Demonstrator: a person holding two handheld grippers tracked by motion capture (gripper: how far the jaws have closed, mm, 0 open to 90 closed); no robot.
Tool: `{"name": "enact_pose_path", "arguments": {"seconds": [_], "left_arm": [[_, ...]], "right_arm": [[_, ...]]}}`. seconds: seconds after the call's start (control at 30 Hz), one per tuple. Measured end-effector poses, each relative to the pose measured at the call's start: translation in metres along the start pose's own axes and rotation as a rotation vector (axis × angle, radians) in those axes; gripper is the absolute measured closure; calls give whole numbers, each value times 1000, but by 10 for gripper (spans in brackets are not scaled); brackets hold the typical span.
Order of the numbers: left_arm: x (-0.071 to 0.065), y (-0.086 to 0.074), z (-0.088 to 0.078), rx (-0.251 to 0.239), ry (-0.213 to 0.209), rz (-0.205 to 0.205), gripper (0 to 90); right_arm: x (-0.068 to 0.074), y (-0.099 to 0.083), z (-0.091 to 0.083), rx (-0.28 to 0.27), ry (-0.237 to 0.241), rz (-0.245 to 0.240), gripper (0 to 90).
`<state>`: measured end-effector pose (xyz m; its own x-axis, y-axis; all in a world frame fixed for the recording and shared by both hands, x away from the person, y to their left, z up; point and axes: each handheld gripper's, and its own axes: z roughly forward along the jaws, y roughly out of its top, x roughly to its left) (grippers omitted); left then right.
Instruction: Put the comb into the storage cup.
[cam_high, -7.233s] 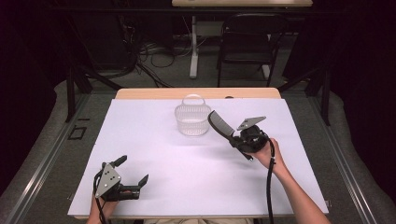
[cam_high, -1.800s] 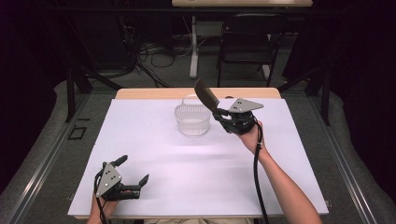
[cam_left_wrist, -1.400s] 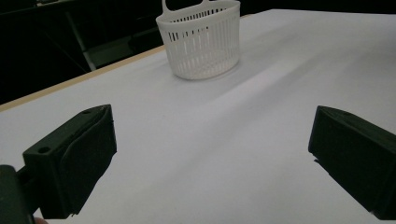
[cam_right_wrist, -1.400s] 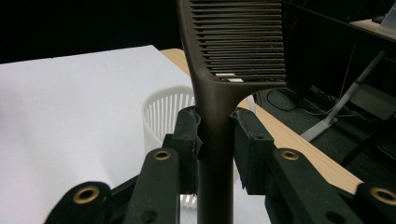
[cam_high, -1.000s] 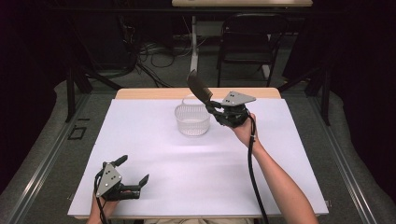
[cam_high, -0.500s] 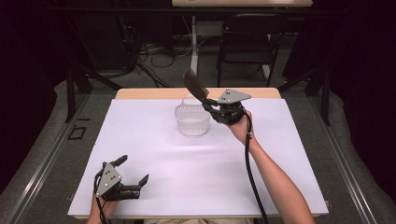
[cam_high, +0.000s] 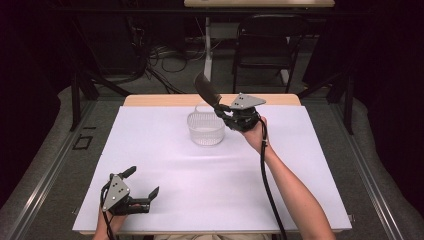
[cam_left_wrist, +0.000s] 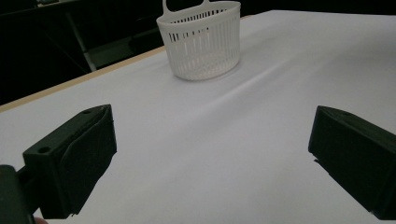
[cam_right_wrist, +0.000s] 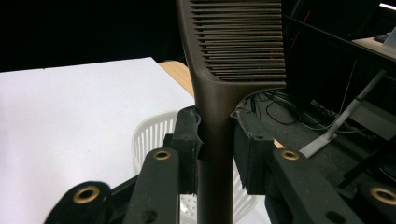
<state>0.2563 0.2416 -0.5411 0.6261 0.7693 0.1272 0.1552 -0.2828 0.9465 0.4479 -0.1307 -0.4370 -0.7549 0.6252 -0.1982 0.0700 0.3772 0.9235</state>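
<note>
On the counter (cam_high: 165, 150), whose top is a smooth, matte white sheet with a pale wood edge along the far side, stands a small white plastic basket (cam_high: 205, 129): a round, slightly tapered tub with thin vertical slots in its wall, a perforated floor and a flat hanging loop rising from the far rim. Above and just right of the basket, the right tongs (cam_high: 221, 108) grip a dark brown comb (cam_high: 206, 88) by its handle. In the right gripper view the two black pads press on the narrow, smooth handle from either side, and the comb widens above them into a curved head with a row of fine, closely spaced parallel teeth (cam_right_wrist: 243, 37). In the high view the comb slants up and away from the tongs toward the far left, its head over the far rim of the basket and clear of it. A grey three-cornered plate sits on top of the right tongs, and a black cable trails down along the forearm. Near the front left corner of the counter, the left tongs (cam_high: 142, 186) are held low over the white sheet, well apart from the basket; the blocky, matte black jaws stand wide open with nothing between them, and point toward the basket (cam_left_wrist: 201, 41).
</note>
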Motion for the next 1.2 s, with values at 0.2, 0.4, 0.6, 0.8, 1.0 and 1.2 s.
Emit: {"name": "enact_pose_path", "arguments": {"seconds": [0.2, 0.4, 0.6, 0.8, 1.0, 1.2], "left_arm": [[0, 0, 0, 1, 3, 1, 11], [0, 0, 0, 1, 2, -1, 11], [1, 0, 0, 4, 2, -1, 11], [1, 0, 0, 0, 3, 0, 12], [0, 0, 0, 3, 2, 5, 11], [0, 0, 0, 7, 2, 7, 11]], "right_arm": [[0, 3, 3, -2, 2, -15, 723], [-2, 5, 5, -7, 4, -18, 724], [-2, 7, 10, -3, 9, -31, 724], [-1, 11, 11, -6, 14, -44, 724], [-2, 13, 10, -14, 9, -51, 723], [-4, 15, 11, -16, 18, -60, 723]]}}
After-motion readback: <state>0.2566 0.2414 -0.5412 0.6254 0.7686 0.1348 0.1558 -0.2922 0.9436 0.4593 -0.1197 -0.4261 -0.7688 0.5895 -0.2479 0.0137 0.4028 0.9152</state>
